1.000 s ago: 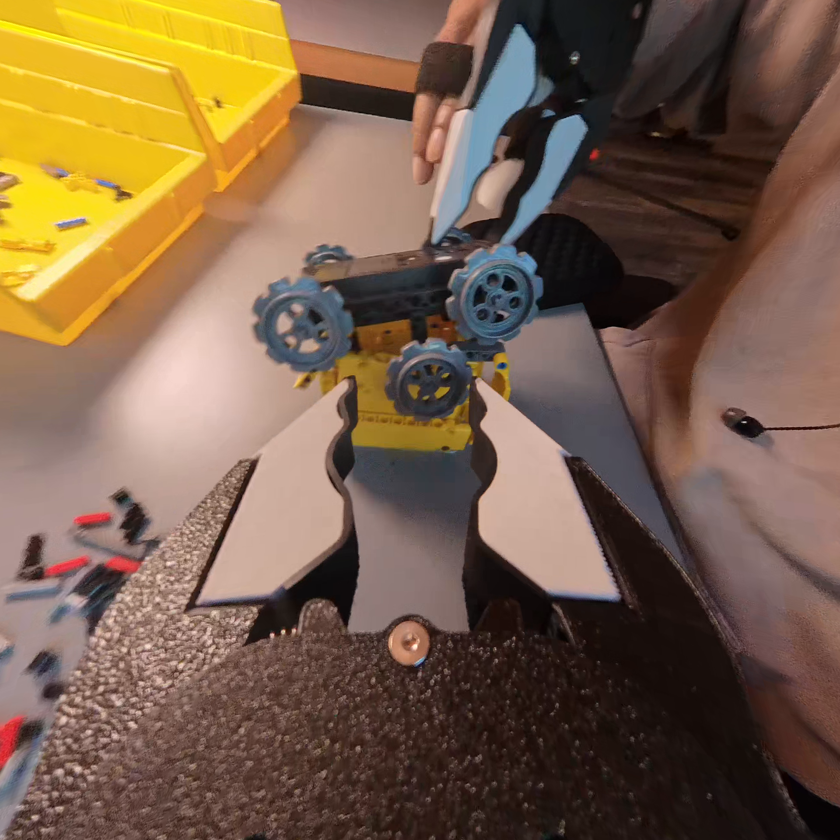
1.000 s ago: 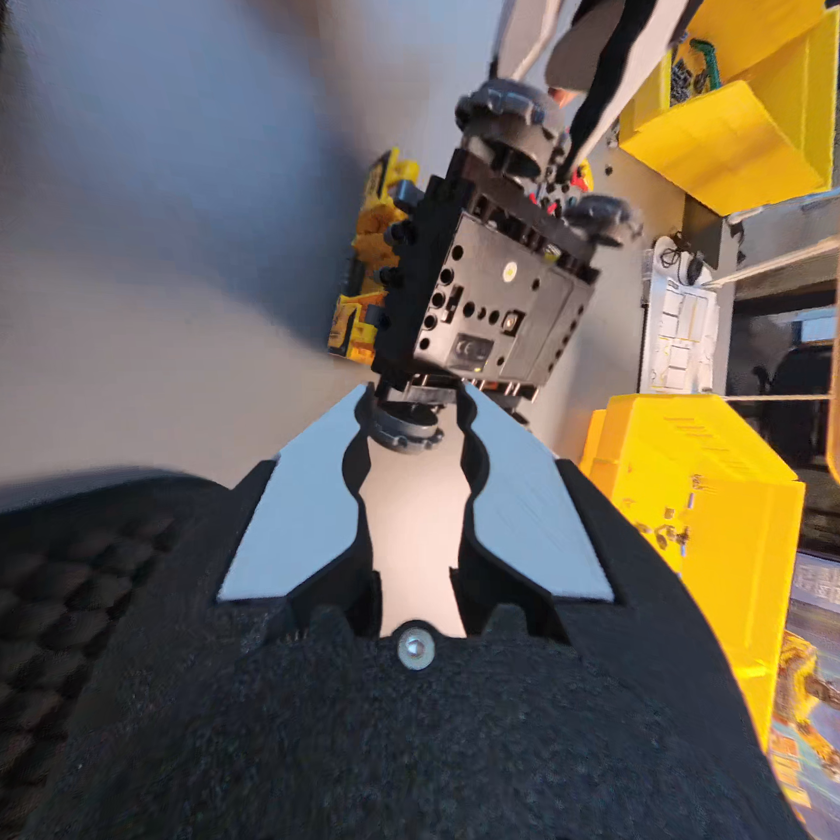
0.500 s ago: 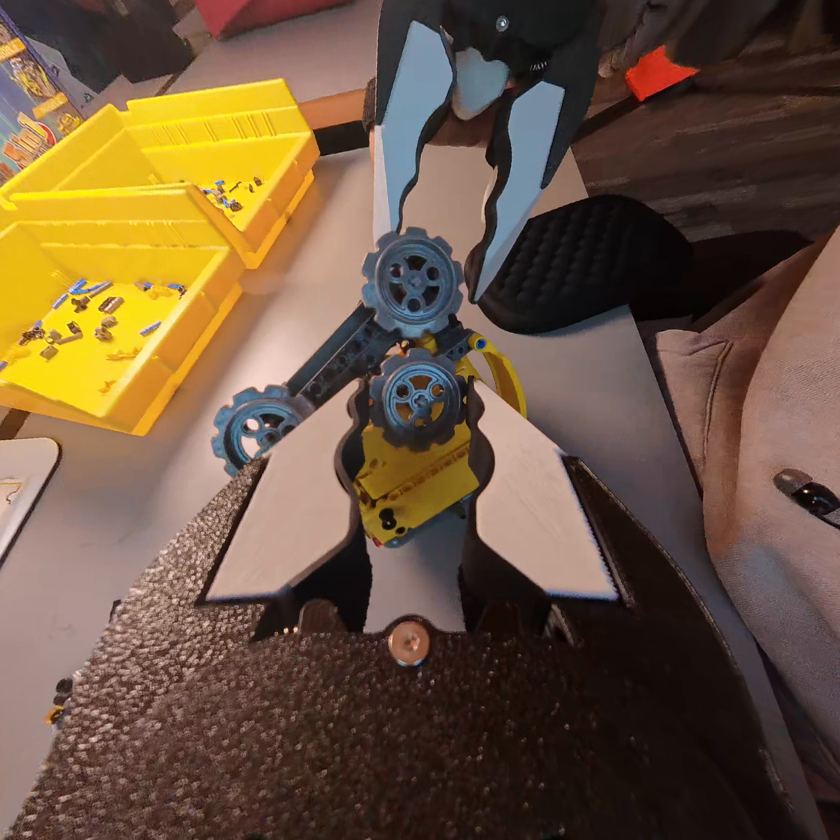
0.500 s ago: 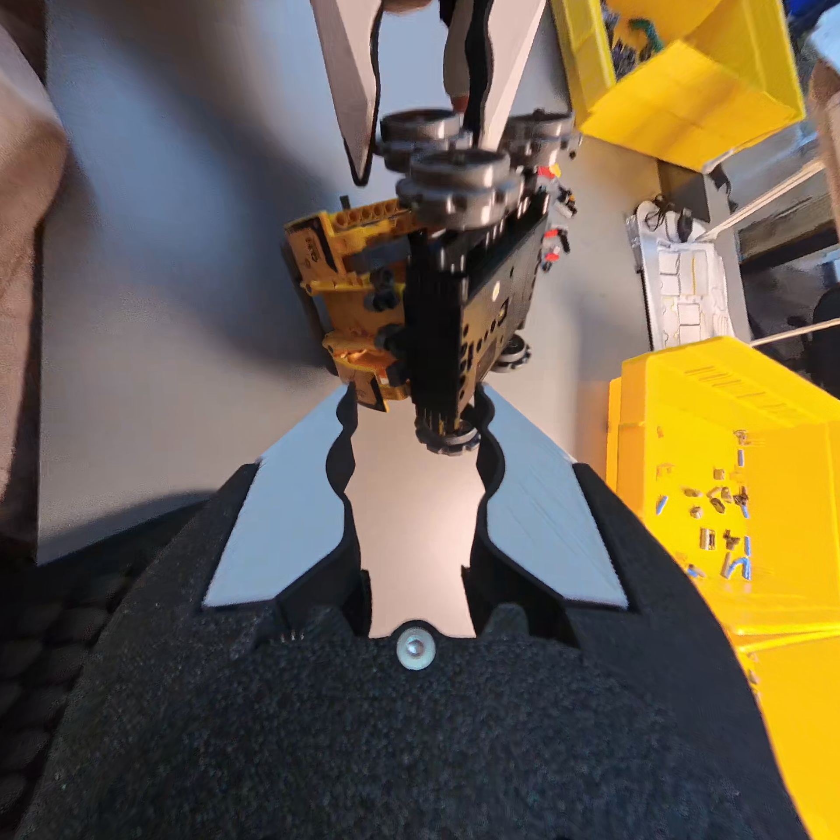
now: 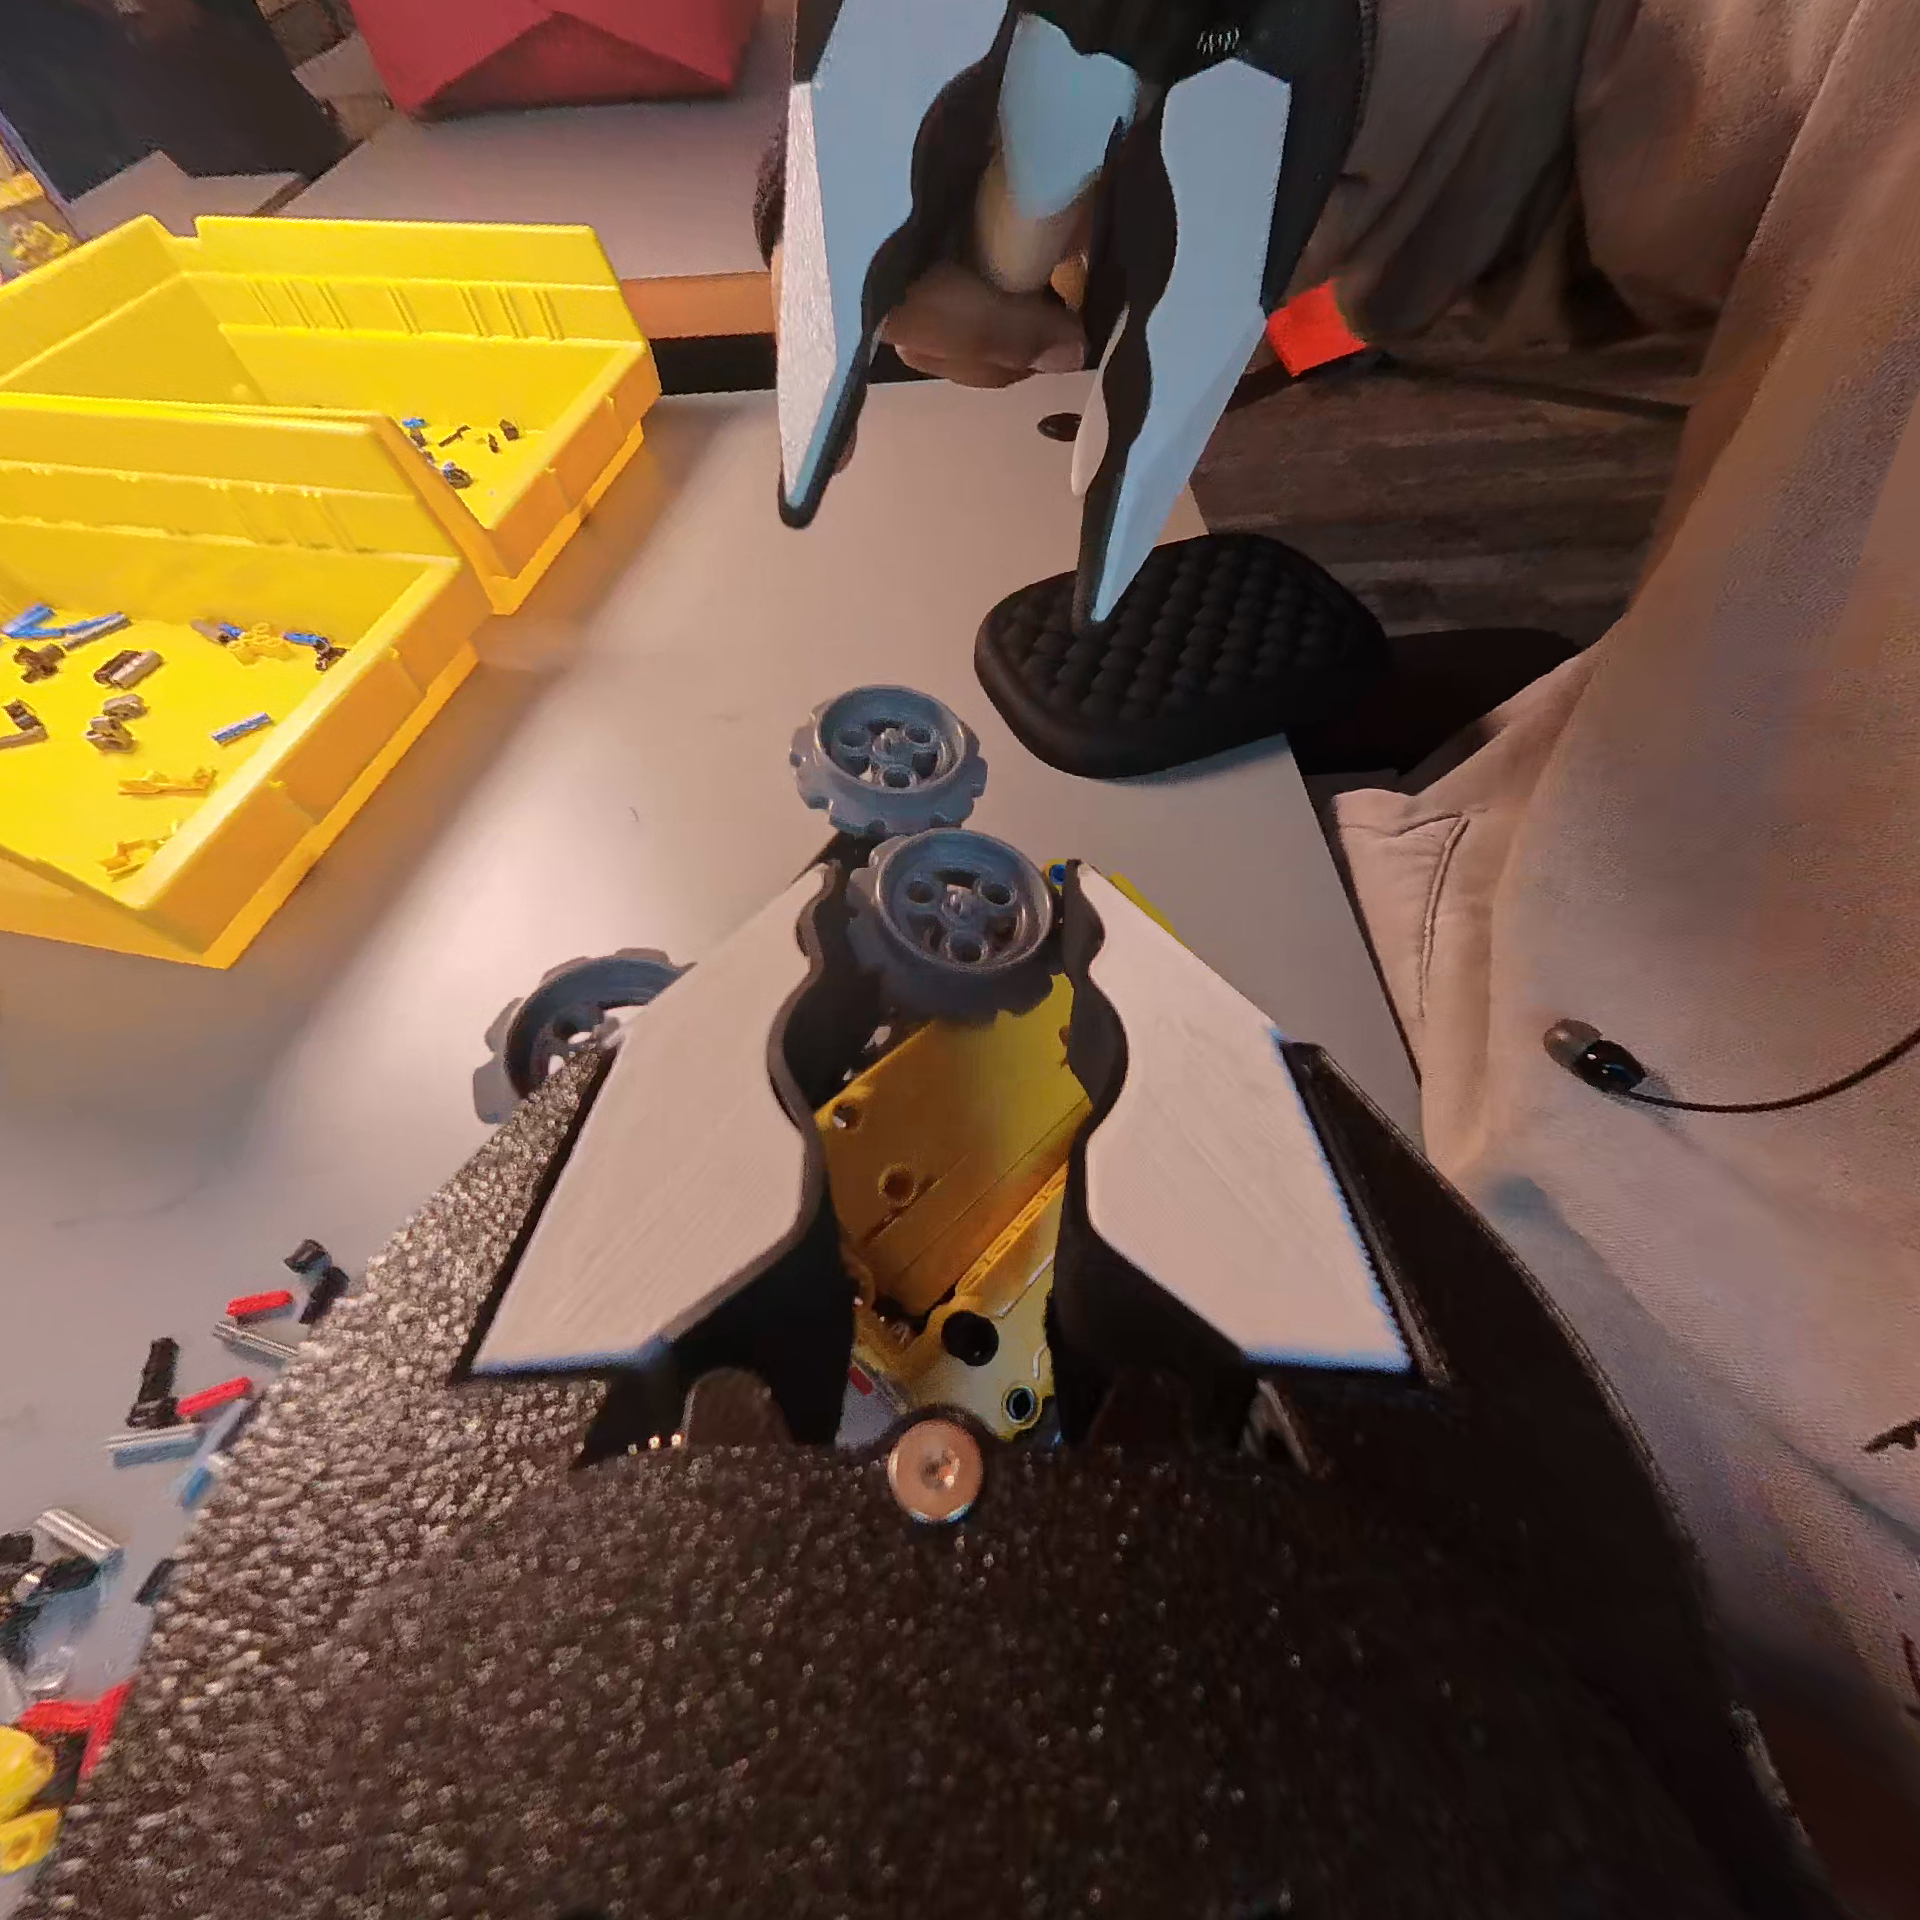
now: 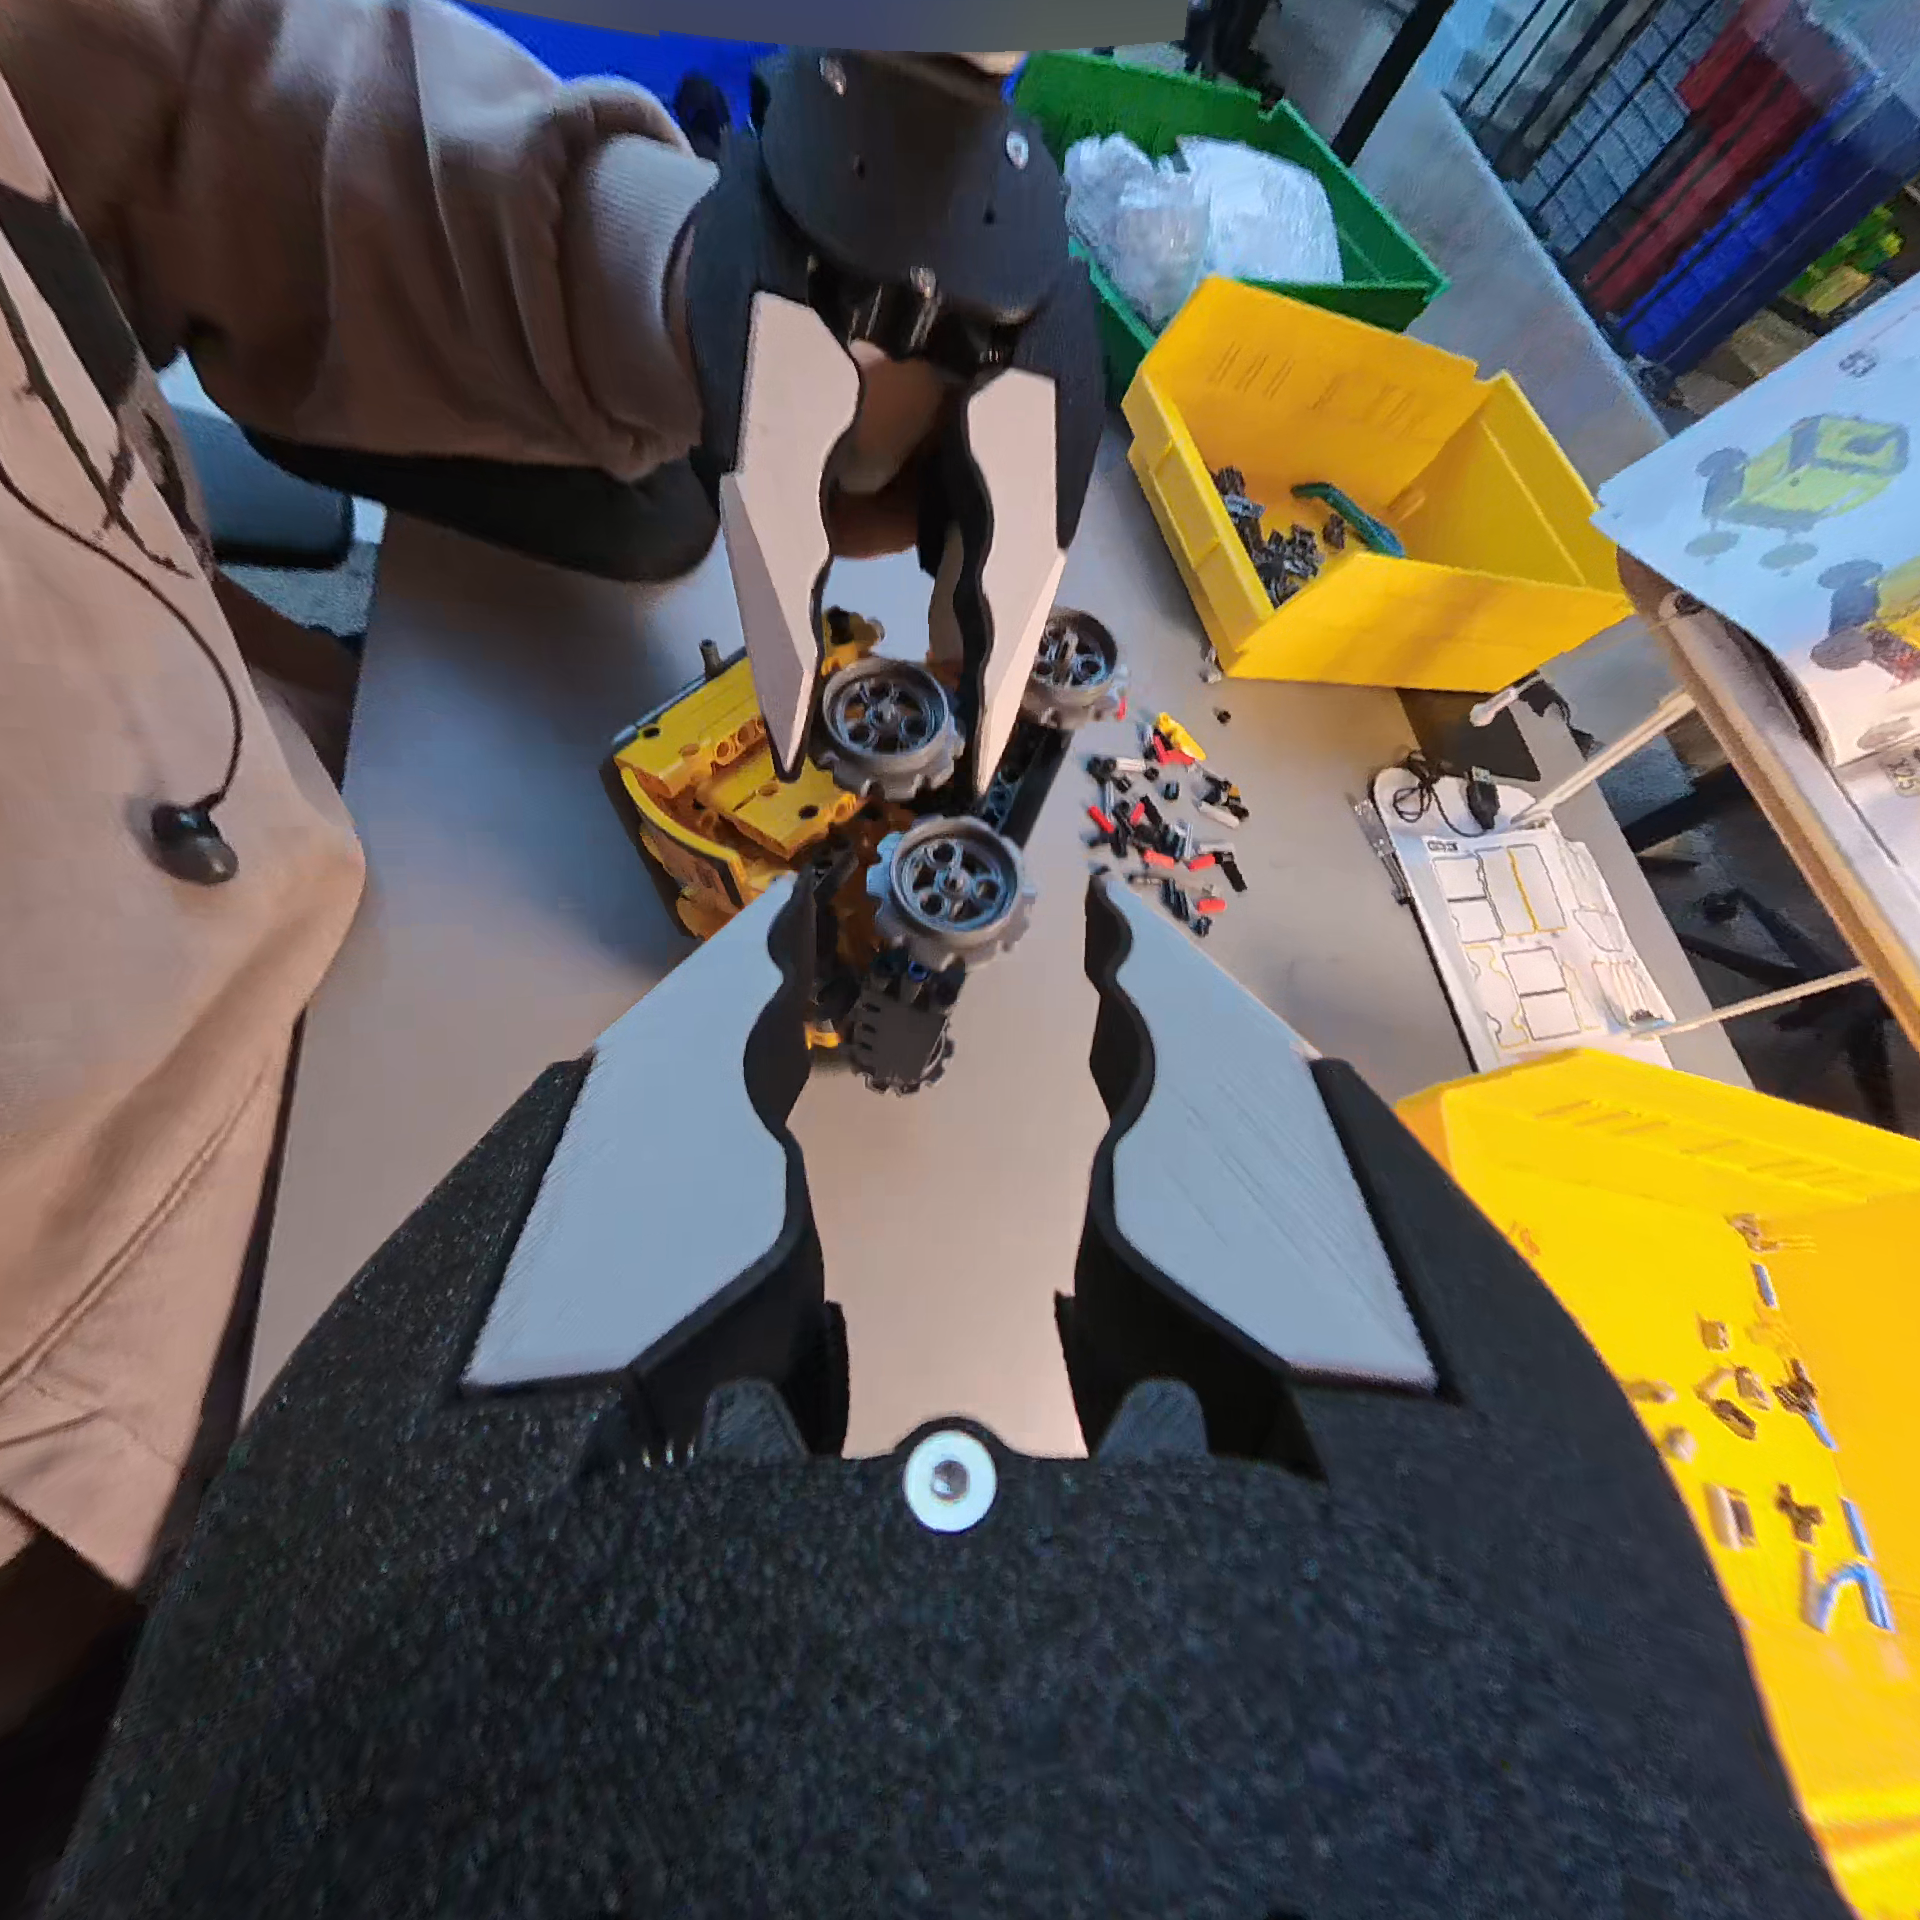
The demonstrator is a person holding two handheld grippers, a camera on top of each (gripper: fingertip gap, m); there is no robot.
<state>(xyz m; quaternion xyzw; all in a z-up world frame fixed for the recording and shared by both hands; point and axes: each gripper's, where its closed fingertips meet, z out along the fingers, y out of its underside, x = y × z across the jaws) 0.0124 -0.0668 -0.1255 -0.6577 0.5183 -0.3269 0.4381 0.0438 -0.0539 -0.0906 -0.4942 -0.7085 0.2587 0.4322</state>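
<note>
A yellow and black brick-built vehicle [image 5: 935, 1143] with several grey toothed wheels lies at the table's near edge, wheels turned up. My left gripper [image 5: 948, 894] is shut on one grey wheel [image 5: 951, 935], with the yellow body between its fingers. In the right wrist view the left gripper [image 6: 883, 758] clamps that wheel [image 6: 888, 717] from above. My right gripper [image 6: 951, 904] is open and empty, hovering over another wheel [image 6: 951, 883] of the vehicle [image 6: 717, 748] without touching it. In the left wrist view the right gripper [image 5: 945, 561] hangs open above the table, clear of the vehicle.
Yellow bins [image 5: 343, 748] with small parts stand at the left. Loose red and black pieces [image 5: 208, 1371] lie near me. A black pad [image 5: 1184, 665] sits at the table edge. Another yellow bin [image 6: 1403, 623], a green bin [image 6: 1382, 239] and a printed sheet [image 6: 1507, 935] lie beyond. A person in beige sits close. The grippers' ends are close to 6 cm from one another.
The vehicle, held up and turned between both grippers, is now down at the table. My right gripper let go of its wheel, opened and drew back. My left gripper kept its hold.
</note>
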